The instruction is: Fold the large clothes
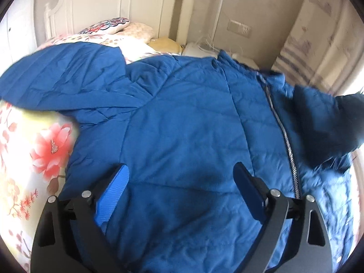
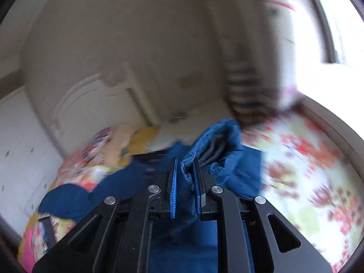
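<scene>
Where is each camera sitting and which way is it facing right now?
Left wrist: rides the left tool, angled down at the blue jacket spread on the floral bedspread, headboard beyond; both blue fingers stand wide open over the cloth.
Right wrist: rides the right tool, facing more level toward wall and bright window, blurred; its fingers are shut on a bunched fold of the jacket.
Shared: the jacket, bedspread, pillows and headboard.
</scene>
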{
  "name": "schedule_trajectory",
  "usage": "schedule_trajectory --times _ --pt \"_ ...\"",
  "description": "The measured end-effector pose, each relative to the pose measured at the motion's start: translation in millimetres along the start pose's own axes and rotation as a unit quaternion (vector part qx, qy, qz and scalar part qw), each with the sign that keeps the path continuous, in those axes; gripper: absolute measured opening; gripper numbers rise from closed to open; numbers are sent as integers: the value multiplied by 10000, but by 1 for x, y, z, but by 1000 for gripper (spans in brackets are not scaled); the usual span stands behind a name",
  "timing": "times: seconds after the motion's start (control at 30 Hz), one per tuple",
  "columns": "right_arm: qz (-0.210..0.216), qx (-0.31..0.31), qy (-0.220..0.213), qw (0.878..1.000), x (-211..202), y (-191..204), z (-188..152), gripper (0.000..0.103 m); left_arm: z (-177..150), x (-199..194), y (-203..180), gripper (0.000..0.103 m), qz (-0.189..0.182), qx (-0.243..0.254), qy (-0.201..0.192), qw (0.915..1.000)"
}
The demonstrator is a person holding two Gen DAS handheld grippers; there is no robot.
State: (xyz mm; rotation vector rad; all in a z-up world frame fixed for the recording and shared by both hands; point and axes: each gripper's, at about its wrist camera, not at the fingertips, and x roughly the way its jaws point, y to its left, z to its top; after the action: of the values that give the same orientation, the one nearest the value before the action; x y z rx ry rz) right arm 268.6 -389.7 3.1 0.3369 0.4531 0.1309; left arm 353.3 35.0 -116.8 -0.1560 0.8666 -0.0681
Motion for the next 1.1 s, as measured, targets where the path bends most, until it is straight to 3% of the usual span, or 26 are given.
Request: schedule_trajectory --times 0.13,0.17,0.2,0.23,0.27,0.3,0.37,0.47,0.57,0.7,0.83,0.9,0.97,1.0,1.07,1.1 --pt "1025 -1026 469 9883 35 107 -2 27 3 -10 28 91 -375 -733 -244 9963" --pt "1375 -1181 624 9814 42 127 -6 44 3 -12 35 91 -439 -892 -294 9946" --pt "1744 -1294 821 9727 49 146 -11 52 3 -14 42 91 -539 -1057 -336 9924" --pt "1807 -1325 841 9709 49 155 -13 62 2 -14 45 91 -600 -1120 -344 9913" --pt "1798 -1339 782 9714 43 157 -16 66 2 -15 46 91 -654 -1167 -356 9904" --pt "2112 -1584 721 9618 37 152 -16 66 1 -15 46 91 -679 -1181 -369 9900" --pt "1917 -1565 611 9670 30 130 -15 66 2 -16 43 91 -706 -1131 -378 9904" --pt "837 -1420 517 9850 22 62 -10 66 2 -15 40 92 -843 -1090 -340 9899" --pt "-156 -1086 784 9909 14 -7 -24 66 1 -15 43 92 -1034 -1188 -311 9870" --pt "-831 -783 1135 9870 8 -65 -63 66 14 -13 38 91 -1213 -1218 -236 9848" --pt "-1115 -344 1231 9855 16 -97 -89 66 44 1 20 91 -801 -1140 -130 9902" --pt "-1127 -203 1296 9849 24 -105 -96 66 58 20 11 88 -462 -1074 146 9930" --pt "-1087 -144 1250 9861 22 -108 -100 66 62 43 9 74 -373 -1148 424 9918" --pt "-1045 -124 1219 9869 20 -110 -101 66 63 46 3 51 -286 -1034 289 9938" --pt "-985 -54 1197 9879 23 -110 -100 66 61 49 -7 36 -335 -813 331 9956" --pt "-967 -13 1196 9881 21 -112 -100 66 61 45 -10 22 -253 -747 265 9965"
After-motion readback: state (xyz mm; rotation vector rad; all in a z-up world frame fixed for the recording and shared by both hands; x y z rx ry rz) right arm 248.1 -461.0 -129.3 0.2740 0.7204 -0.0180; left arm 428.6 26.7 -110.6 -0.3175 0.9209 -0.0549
